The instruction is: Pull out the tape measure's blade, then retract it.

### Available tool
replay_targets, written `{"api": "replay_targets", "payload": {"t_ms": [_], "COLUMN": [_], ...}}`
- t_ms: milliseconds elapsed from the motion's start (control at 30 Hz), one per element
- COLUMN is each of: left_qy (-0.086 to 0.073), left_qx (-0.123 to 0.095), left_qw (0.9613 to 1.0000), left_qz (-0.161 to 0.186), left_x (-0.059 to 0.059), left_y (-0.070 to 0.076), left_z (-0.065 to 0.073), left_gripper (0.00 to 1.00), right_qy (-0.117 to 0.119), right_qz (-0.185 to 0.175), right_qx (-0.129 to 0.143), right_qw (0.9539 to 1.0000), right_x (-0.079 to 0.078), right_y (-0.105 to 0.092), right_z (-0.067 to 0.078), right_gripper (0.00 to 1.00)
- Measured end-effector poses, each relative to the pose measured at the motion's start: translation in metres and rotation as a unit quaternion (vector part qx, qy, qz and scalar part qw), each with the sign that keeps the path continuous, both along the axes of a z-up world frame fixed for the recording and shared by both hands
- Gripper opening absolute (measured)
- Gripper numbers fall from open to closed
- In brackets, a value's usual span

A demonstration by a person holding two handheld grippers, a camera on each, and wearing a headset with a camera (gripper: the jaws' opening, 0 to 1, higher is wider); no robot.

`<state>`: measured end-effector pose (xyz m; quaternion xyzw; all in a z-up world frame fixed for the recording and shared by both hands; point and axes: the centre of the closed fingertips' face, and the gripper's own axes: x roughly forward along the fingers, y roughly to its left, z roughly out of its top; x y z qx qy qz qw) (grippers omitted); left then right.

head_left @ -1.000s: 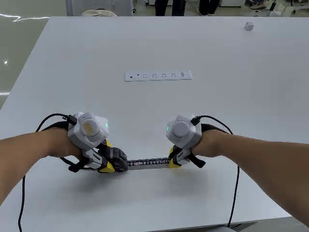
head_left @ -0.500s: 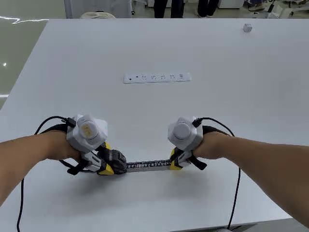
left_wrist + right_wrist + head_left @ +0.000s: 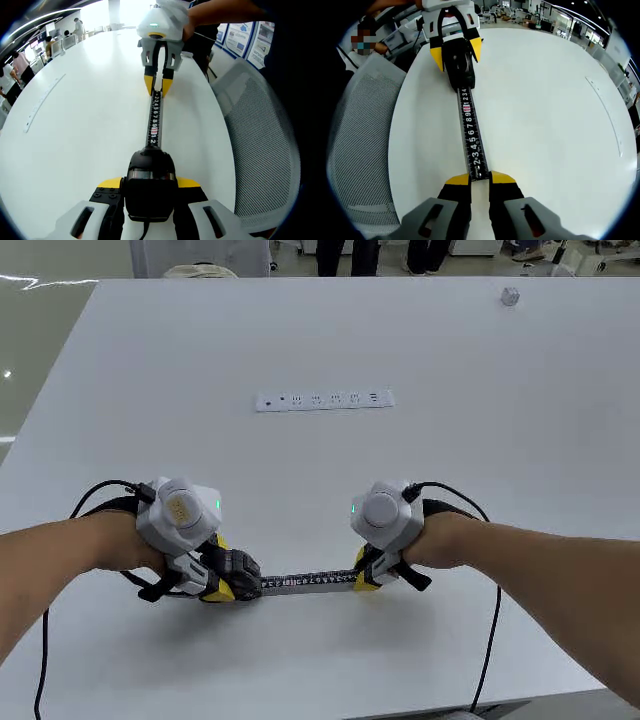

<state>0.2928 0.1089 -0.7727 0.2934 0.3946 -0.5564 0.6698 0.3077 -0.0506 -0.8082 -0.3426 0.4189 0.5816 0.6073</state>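
Note:
A black tape measure case (image 3: 237,571) (image 3: 150,182) (image 3: 459,59) lies near the front edge of the white table (image 3: 330,340), with my left gripper (image 3: 222,578) (image 3: 150,183) shut on it. Its blade (image 3: 308,583) (image 3: 155,117) (image 3: 471,136), marked with numbers, runs out to the right, low over the tabletop. My right gripper (image 3: 366,579) (image 3: 480,179) is shut on the blade's tip. The two grippers face each other along the blade.
A white power strip (image 3: 324,399) lies flat at the table's middle. A small grey cube (image 3: 510,296) sits at the far right. A mesh office chair (image 3: 260,140) (image 3: 365,140) stands just off the near edge. Cables (image 3: 490,610) trail from both grippers. People stand beyond the far edge.
My right gripper has drawn slightly to the right with the blade tip, so a little more blade shows. My left gripper and the case have stayed put.

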Motion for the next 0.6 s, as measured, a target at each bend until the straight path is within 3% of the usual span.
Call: {"api": "replay_targets", "payload": {"t_ms": [600], "left_qy": [0.000], "left_qx": [0.000], "left_qw": [1.0000], "left_qz": [0.001], "left_x": [-0.0015], "left_y": [-0.0013], "left_z": [0.0015], "left_gripper": [0.34], "right_qy": [0.003], "right_qz": [-0.006], "right_qx": [0.000], "right_qw": [1.0000], "right_x": [0.0012], "right_y": [-0.0080], "right_z": [-0.0007], "right_gripper": [0.11]}}
